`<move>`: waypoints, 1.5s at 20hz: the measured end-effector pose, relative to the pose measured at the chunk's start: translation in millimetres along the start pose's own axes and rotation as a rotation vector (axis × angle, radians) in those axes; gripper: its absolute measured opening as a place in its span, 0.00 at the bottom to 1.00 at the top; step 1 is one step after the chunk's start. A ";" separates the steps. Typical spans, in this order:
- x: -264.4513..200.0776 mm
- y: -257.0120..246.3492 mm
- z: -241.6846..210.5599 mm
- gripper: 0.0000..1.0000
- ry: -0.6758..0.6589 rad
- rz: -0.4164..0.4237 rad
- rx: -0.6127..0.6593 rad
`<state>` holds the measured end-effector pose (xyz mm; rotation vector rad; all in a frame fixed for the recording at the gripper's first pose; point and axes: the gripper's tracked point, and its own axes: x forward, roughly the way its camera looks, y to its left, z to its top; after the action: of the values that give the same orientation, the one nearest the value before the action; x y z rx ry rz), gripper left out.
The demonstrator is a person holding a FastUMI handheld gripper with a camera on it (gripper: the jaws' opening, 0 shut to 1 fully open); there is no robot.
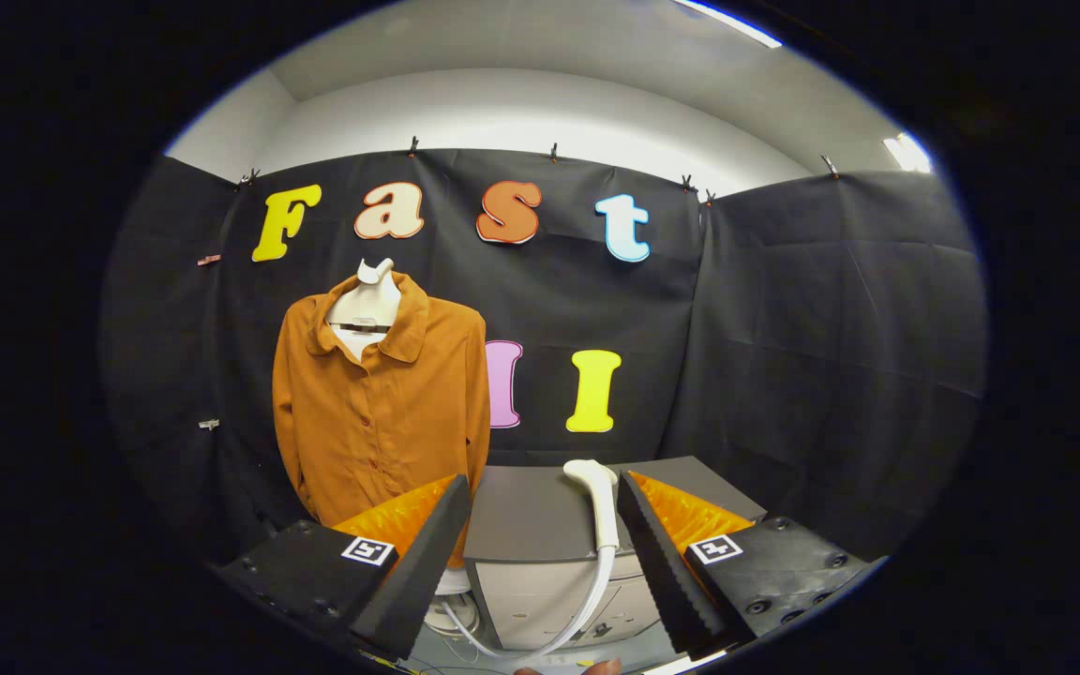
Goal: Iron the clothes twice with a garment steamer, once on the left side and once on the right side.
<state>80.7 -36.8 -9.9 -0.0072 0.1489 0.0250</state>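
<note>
An orange-brown button shirt [381, 403] hangs on a white mannequin torso [367, 305] against the booth wall, beyond my left finger. A white garment steamer head [596, 492] lies on top of a grey cabinet [526, 516], between the fingers and close to the right one. Its white hose [587, 600] curves down the cabinet front. My gripper [545, 492] is open, with a wide gap and nothing held between the fingers.
The grey cabinet has a pale drawer front [549, 595] below its dark top. White cabling [454, 600] lies at the cabinet's lower left. A fingertip of a person [601, 667] shows just below the cabinet.
</note>
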 end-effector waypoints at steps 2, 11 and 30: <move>15.4 -14.4 -6.2 0.98 0.049 -0.007 -0.007; 116.6 -71.0 -87.5 0.99 0.380 0.019 0.024; 220.7 -86.5 -252.5 0.51 0.749 -0.006 0.092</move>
<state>263.7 -120.2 -291.9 0.0754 0.8986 0.0083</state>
